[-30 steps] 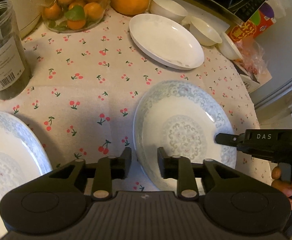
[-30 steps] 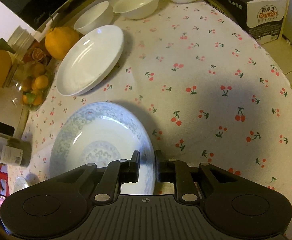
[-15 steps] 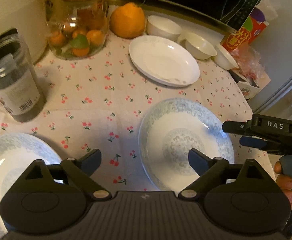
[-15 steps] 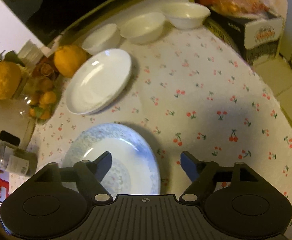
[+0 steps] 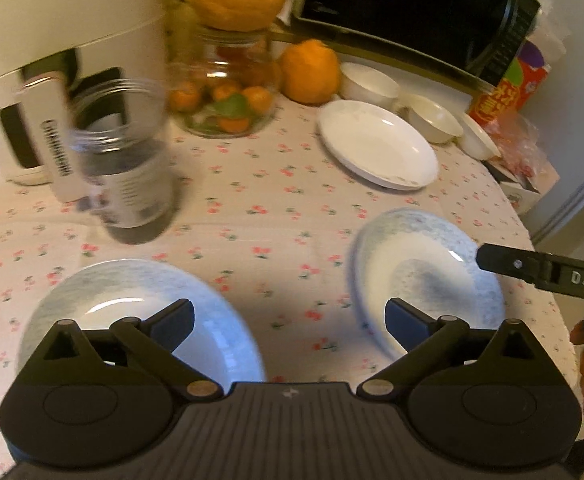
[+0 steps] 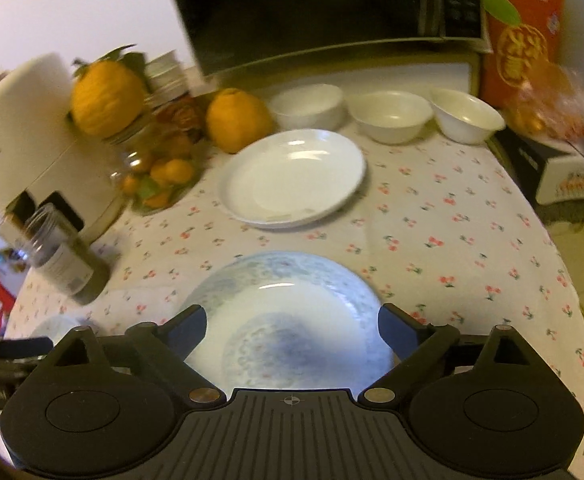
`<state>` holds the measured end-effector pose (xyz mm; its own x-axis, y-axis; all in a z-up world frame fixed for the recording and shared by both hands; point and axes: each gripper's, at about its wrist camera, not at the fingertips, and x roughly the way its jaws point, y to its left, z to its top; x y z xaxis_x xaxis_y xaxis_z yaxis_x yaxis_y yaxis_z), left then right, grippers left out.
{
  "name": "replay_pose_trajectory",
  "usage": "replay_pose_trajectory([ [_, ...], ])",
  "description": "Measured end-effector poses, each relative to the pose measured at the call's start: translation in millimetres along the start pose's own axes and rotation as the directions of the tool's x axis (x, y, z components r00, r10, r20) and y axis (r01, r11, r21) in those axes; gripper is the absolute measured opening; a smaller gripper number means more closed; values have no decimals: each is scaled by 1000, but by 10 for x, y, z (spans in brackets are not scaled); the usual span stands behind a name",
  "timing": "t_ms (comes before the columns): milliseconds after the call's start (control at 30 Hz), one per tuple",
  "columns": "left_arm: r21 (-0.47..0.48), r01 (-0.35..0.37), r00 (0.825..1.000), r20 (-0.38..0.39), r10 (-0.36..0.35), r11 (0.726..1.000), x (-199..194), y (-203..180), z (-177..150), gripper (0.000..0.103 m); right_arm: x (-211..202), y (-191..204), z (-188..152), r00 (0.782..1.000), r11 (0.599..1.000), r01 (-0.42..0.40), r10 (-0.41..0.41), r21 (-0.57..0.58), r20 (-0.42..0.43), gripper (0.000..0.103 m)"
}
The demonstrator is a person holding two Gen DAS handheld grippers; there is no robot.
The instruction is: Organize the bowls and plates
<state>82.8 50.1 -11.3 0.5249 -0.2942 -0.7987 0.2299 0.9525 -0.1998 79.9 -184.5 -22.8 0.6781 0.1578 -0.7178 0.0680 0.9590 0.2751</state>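
Two blue-patterned plates lie on the cherry-print tablecloth, one at the near left (image 5: 131, 308) and one at the right (image 5: 424, 272). My left gripper (image 5: 287, 314) hangs above the cloth between them, its jaws opening with nothing in them. My right gripper (image 6: 292, 322) hovers over the right patterned plate (image 6: 287, 280), jaws opening, pads clear of it. One of its fingers (image 5: 508, 266) reaches over that plate's far rim. Farther back sit a plain white plate (image 6: 292, 176) and three white bowls (image 6: 308, 106) (image 6: 390, 116) (image 6: 468, 114).
A dark-filled jar (image 5: 131, 184) stands at the left, a glass jar of small oranges (image 5: 227, 92) and a large citrus (image 5: 310, 72) behind it. A white appliance (image 5: 51, 60), a microwave (image 5: 412, 12) and a red box (image 5: 508, 88) line the back. The table's edge curves at right.
Both grippers went from nearly shut at the right patterned plate's rim to wide open. Both rose and drew back, and the plate stayed on the cloth.
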Motion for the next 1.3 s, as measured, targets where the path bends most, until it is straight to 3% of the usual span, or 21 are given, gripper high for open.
replay_pose_trajectory([
  [467,-43,-116,989,87,120,992,-330,659,-192,103,69,635,-215,996,993,-87,86,-75,-18,95],
  [800,-40,-185,982,34,187,982,-251,987,-343,102,126,1234,-416,986,969,-165,155,-181,-67,95],
  [1000,-39,-211,977,0,211,977,-180,1122,-390,102,275,1450,-567,984,964,-157,135,-215,-112,95],
  [1100,-46,-205,979,-21,204,978,-148,1171,-407,99,357,1503,-638,983,963,-152,124,-224,-135,95],
  [1300,-120,-153,986,-83,143,981,-97,1270,-419,83,465,1607,-742,980,959,-149,111,-242,-163,95],
])
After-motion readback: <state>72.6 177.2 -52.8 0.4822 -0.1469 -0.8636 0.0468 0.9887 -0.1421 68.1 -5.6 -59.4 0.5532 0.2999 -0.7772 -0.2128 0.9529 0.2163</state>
